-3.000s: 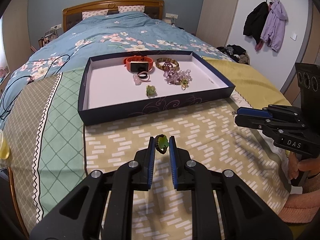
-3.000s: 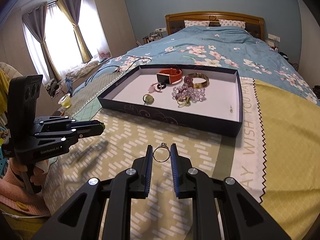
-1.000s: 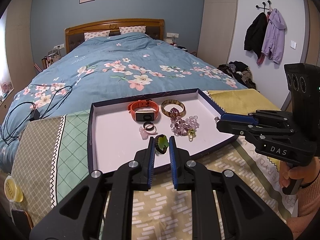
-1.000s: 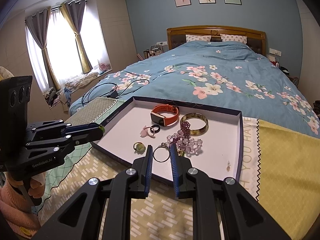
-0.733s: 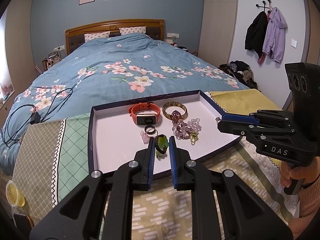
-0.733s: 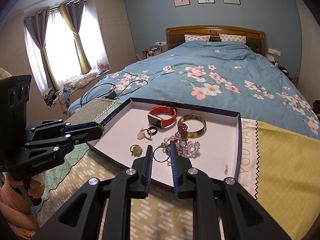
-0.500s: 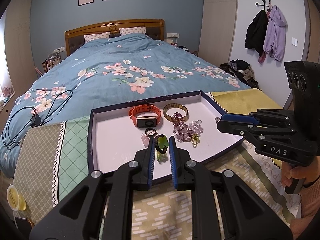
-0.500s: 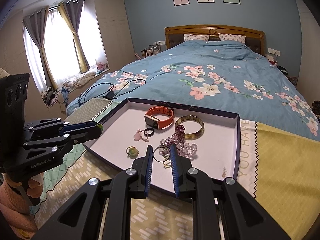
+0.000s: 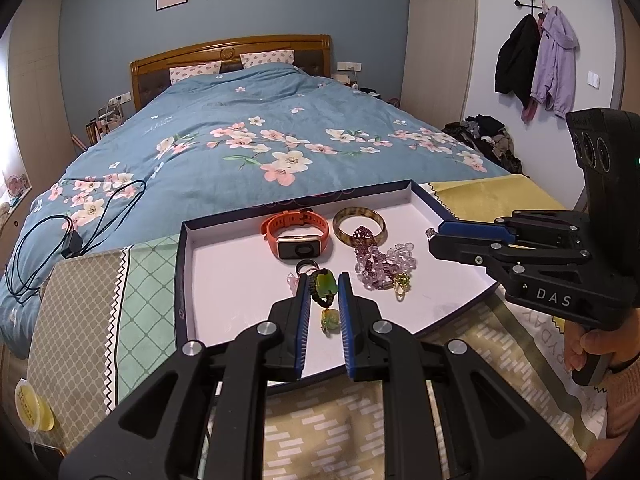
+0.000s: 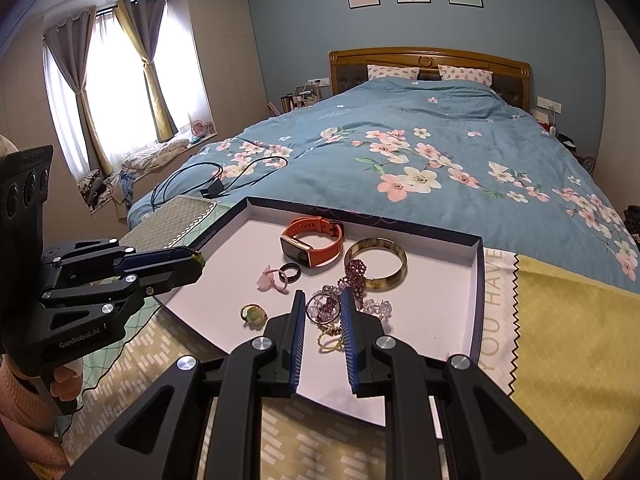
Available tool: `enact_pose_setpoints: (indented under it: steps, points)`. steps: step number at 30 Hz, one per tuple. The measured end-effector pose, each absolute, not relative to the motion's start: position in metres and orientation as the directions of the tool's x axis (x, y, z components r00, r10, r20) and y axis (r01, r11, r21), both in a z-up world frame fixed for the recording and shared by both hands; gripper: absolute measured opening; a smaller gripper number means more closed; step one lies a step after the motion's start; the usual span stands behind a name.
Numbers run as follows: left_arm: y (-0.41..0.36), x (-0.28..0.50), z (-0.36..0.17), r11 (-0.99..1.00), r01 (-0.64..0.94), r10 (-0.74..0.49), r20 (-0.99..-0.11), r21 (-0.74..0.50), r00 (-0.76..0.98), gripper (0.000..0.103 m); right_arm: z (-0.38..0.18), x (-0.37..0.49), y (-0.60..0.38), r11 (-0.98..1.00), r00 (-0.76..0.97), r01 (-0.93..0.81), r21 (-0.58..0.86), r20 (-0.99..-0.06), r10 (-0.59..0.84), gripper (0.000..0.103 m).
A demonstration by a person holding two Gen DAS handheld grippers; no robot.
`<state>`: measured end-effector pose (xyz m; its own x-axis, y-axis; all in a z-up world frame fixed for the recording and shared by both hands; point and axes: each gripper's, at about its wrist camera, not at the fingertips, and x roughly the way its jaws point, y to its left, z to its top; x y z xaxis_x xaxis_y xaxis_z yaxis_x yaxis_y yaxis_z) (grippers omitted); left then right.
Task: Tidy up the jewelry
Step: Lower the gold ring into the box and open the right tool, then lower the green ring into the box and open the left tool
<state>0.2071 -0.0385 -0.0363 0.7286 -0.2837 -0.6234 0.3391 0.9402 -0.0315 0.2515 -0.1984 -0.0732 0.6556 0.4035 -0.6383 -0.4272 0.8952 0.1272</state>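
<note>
A dark blue tray (image 9: pixel 181 280) with a white floor lies on the bed cover. In it are an orange watch (image 9: pixel 298 234), a brown bangle (image 9: pixel 359 224), purple bead bracelets (image 9: pixel 380 264), a black ring (image 9: pixel 306 267) and a green ring (image 10: pixel 254 314). My left gripper (image 9: pixel 323 280) hangs over the tray's near middle, shut on a green stone pendant (image 9: pixel 325 286) on dark beads. Over the bead bracelets, my right gripper (image 10: pixel 322 300) is shut on a thin silver ring (image 10: pixel 320 309). Each gripper also shows in the other's view: the right gripper (image 9: pixel 434 236) and the left gripper (image 10: pixel 196 260).
The tray rests on a patterned cover (image 9: pixel 100 320) at the foot of a bed with a blue floral duvet (image 9: pixel 260 148). A black cable (image 9: pixel 72 240) lies on the duvet at the left. A yellow jar (image 9: pixel 34 410) sits at the cover's left edge. Coats (image 9: pixel 536 60) hang on the right wall.
Both grippers have moved forward from the patterned cover to above the tray, each still holding its piece. The tray now sits closer and lower in both views.
</note>
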Motion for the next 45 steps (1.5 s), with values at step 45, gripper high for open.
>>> enact_pose_setpoints:
  steps: [45]
  points:
    - [-0.043,0.27,-0.081,0.959,0.281,-0.228,-0.716,-0.047,0.66,0.015,-0.107,0.295,-0.192,0.913,0.598,-0.373,0.167,-0.709,0.374,0.017]
